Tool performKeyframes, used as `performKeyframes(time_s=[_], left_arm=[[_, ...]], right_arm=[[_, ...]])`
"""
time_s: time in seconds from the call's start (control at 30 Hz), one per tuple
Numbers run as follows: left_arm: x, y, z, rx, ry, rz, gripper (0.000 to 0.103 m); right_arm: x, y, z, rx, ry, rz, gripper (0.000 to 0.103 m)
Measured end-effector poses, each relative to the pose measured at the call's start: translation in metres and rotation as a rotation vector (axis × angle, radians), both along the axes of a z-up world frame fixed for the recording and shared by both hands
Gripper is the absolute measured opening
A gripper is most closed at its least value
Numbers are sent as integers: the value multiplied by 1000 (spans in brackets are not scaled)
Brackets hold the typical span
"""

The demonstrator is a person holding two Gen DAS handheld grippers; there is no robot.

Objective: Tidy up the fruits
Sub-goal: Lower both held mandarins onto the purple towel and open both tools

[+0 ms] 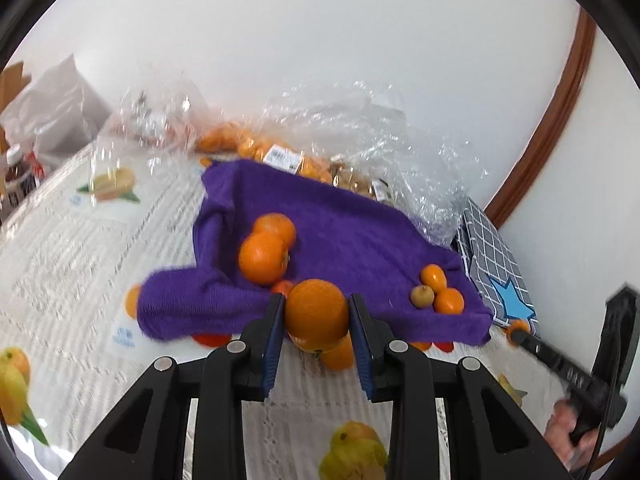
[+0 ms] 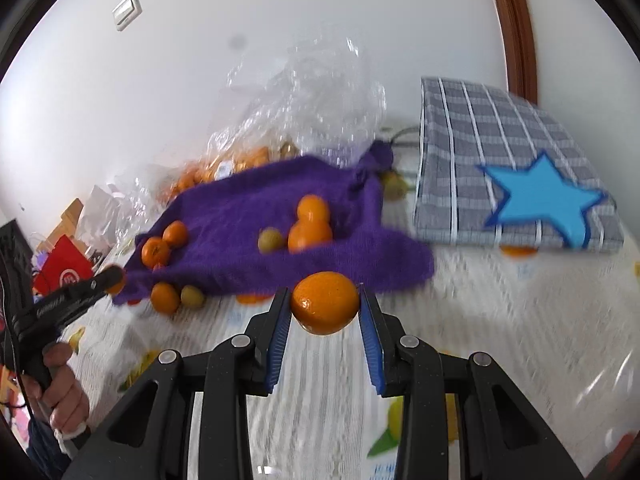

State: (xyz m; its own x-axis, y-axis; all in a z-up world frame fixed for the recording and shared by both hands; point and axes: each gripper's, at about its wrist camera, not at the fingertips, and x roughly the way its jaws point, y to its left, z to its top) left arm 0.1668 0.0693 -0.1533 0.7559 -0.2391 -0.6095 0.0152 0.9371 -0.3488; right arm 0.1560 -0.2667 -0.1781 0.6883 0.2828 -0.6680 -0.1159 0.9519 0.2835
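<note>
The left tongs [image 1: 316, 316] are clenched on an orange [image 1: 316, 314], blue pads pressing its two flanks; the right tongs [image 2: 325, 304] grasp a second orange [image 2: 325, 303] the same way, at its widest girth. Both fruits hang clear above the patterned surface [image 1: 72, 248], just in front of the purple towel [image 1: 344, 232]. Judged from their look, the oranges are round, firm and moderately heavy, with a smooth skin that could roll or slip; a hold across the equator, as here, seems safest, and hard squeezing risks bruising. Loose on the towel lie further oranges [image 1: 264, 256] and small fruits [image 1: 436, 292]; behind it stand clear plastic bags [image 1: 352, 128] of more fruit. Only the right wrist view shows the whole checked cloth box with a blue star [image 2: 516, 164], fruits below the towel's near edge [image 2: 176, 298], and the person's hand [image 2: 64, 396] on the left tool's grip; only the left wrist view shows bottles [image 1: 18, 176] at the far left.
</note>
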Motion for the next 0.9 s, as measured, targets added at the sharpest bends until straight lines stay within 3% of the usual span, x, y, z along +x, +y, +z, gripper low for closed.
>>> performKeyframes(time_s=[0.2,0.4,0.9], left_arm=[[35,-3,12,26,5,-10,30],[65,-16,7,59,33,-33,30],[79,-39,-18,67,94,-104,30]], right_arm=[[55,4,14,-41,2,5,34],[97,6,-6,-8,65,3,34],[113,6,-27,-3,114,-1,34]])
